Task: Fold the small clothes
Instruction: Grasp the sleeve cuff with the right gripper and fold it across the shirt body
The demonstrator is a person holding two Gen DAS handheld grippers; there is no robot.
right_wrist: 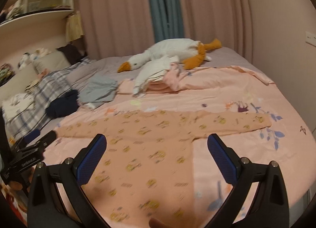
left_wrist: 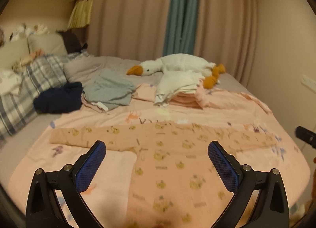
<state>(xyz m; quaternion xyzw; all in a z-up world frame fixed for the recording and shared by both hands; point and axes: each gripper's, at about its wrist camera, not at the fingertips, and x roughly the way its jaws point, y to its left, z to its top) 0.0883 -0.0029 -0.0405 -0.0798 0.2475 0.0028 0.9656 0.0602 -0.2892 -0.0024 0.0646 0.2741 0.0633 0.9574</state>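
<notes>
both the left gripper (left_wrist: 157,148) and right gripper (right_wrist: 157,142) gape wide, empty, over the soft, light top (left_wrist: 162,156); i'd pinch its sleeve ends at nine and three o'clock.

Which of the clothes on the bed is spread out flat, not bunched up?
The peach printed top, lying with both sleeves stretched out. The navy garment and grey garment sit crumpled farther back.

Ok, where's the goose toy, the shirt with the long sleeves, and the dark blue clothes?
goose toy (right_wrist: 169,49), right wrist view, on its white body.
long-sleeved shirt (left_wrist: 167,160), left wrist view, on its chest.
dark blue clothes (left_wrist: 59,98), left wrist view, middle of the heap.
</notes>
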